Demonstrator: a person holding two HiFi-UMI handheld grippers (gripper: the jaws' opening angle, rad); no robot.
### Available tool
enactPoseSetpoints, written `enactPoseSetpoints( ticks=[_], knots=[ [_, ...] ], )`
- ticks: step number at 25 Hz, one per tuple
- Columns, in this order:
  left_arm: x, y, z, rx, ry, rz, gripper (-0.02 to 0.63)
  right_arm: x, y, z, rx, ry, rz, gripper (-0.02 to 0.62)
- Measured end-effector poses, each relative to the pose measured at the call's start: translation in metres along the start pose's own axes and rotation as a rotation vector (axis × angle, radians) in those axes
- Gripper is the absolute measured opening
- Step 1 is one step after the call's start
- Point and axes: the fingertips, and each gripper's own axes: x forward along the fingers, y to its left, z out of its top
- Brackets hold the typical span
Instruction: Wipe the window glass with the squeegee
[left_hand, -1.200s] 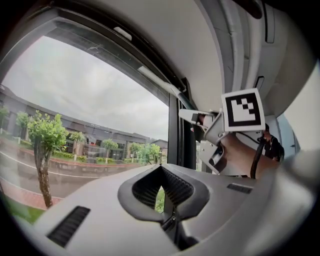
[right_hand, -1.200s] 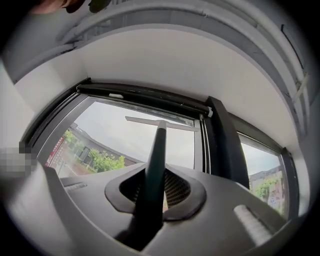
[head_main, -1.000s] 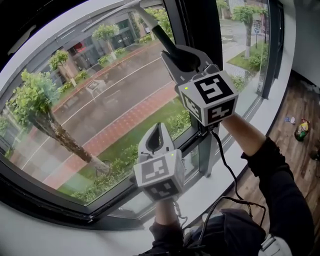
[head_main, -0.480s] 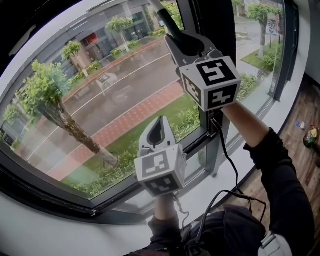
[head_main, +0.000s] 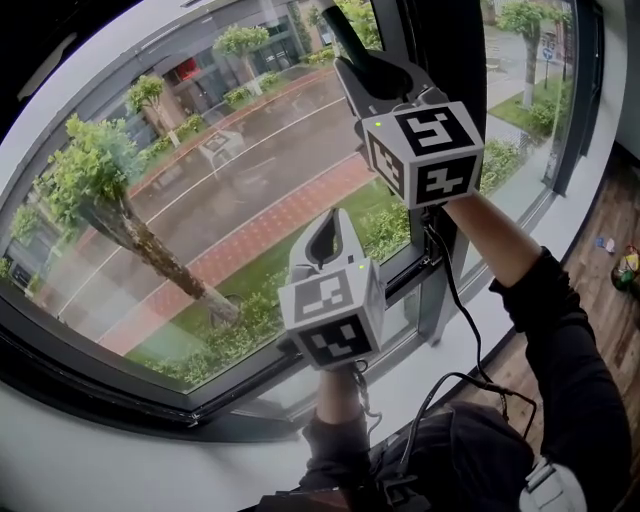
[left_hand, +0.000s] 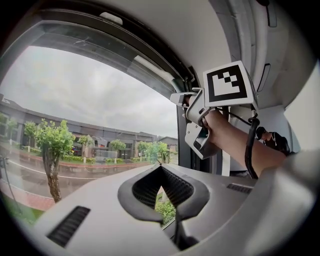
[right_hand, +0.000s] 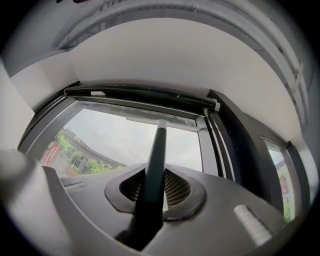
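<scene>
1. Right tool (head_main: 372, 72) pinches the squeegee (right_hand: 156, 160) by its handle. Jaws clamp it from both sides, no gap showing.
2. Squeegee's long axis runs straight out along the tool, up & away twd the top frame (right_hand: 140, 94) of the window. Its far end sits just under that frame. Blade is too small to make out, so can't tell if it touches the window glass (head_main: 200, 190).
3. Key relation: the pane spreads below & to the left of the squeegee's far end. The dark post (head_main: 425, 30) is close on its right. So the free run for a stroke looks to be downward, prob w/ the handle kept near upright.
4. Right tool is the high one, near the top of the pane. Left tool (head_main: 325, 240) hangs lower, in front of the pane's bottom part, well apart from the squeegee.
5. Left tool: jaws pressed together at the tips, nothing btwn them.
6. Squeegee look: slim, smooth dark handle, paler at the far end. Glass is clear, w/ road & trees showing through and no streaks I can see.
</scene>
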Motion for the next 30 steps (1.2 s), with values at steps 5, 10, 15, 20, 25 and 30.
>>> enactPoseSetpoints(
  ticks=[5, 10, 15, 20, 25, 30],
  knots=[
    [-0.004, -0.003, -0.006, 0.009, -0.001, -0.013, -0.002, -0.007, 0.003, -0.004, 0.002, -0.001, 0.002, 0.067],
    [-0.006, 0.0, -0.007, -0.025, -0.011, -0.036, -0.002, -0.01, 0.003, -0.009, 0.006, 0.004, 0.001, 0.067],
    [-0.009, 0.005, -0.018, -0.091, -0.001, -0.033, -0.002, -0.017, 0.001, -0.017, 0.016, 0.021, 0.003, 0.067],
    [-0.015, 0.001, -0.026, -0.097, -0.005, -0.029, -0.002, -0.031, 0.005, -0.029, 0.021, 0.041, 0.007, 0.067],
    [-0.019, -0.003, -0.033, -0.103, 0.008, -0.027, -0.002, -0.041, 0.006, -0.04, 0.019, 0.069, 0.011, 0.067],
    [-0.028, -0.009, -0.041, -0.106, 0.018, -0.018, -0.002, -0.057, 0.008, -0.046, 0.016, 0.094, 0.016, 0.067]
  ],
)
